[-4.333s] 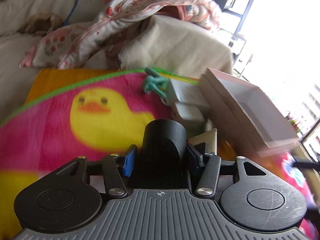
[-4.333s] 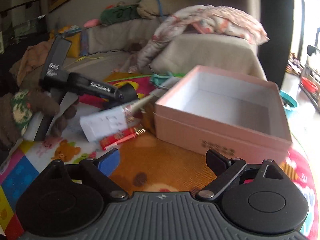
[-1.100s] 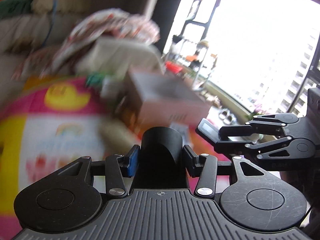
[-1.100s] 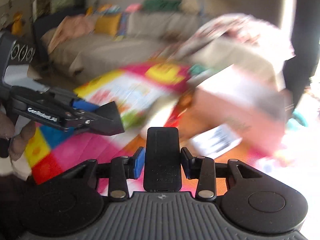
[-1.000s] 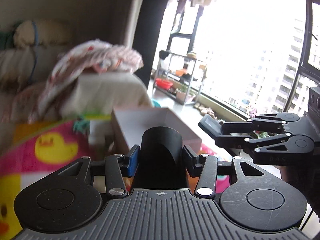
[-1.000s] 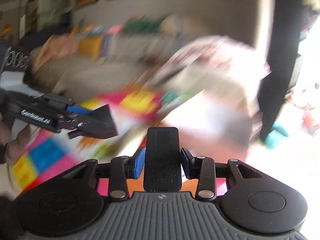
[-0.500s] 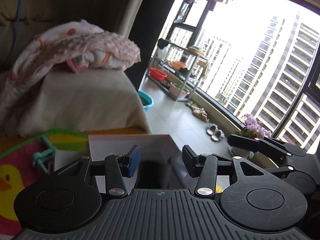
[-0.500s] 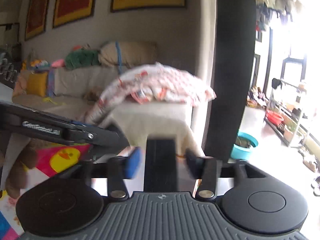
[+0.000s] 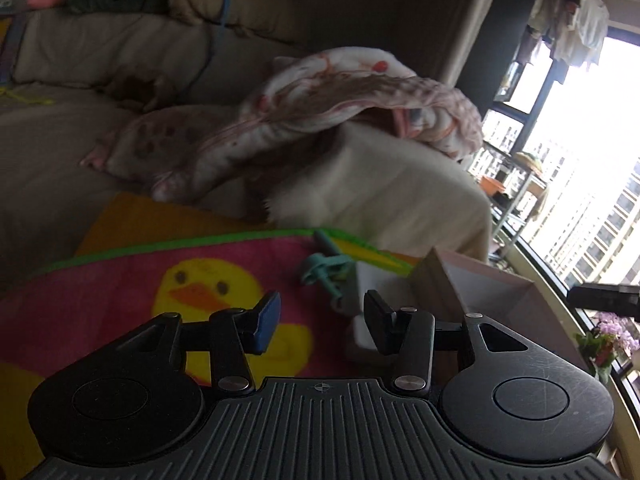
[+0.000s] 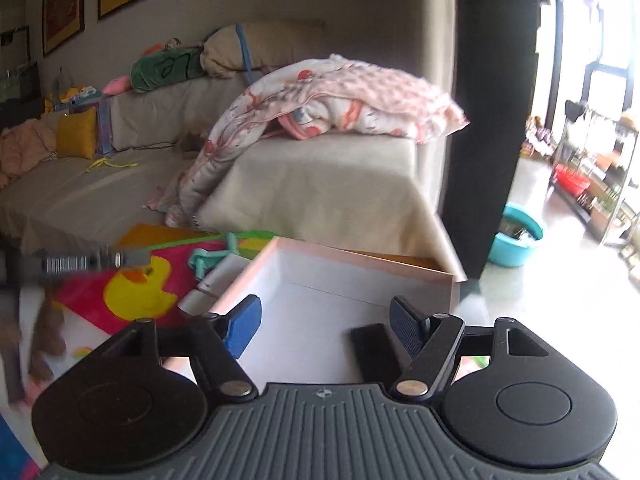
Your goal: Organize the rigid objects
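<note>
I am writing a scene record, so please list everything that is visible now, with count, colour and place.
box: one, pink outside and white inside, on the mat beside the sofa.
flat object: one, black, lying inside the box.
clip: one, teal, on the mat left of the box.
small boxes: two, white, between clip and box.
mat: one, pink with yellow duck.
blanket: one, pink patterned, on the sofa.
basin: one, blue, on the floor.
left tongs: open, empty.
right tongs: open, above the box.
</note>
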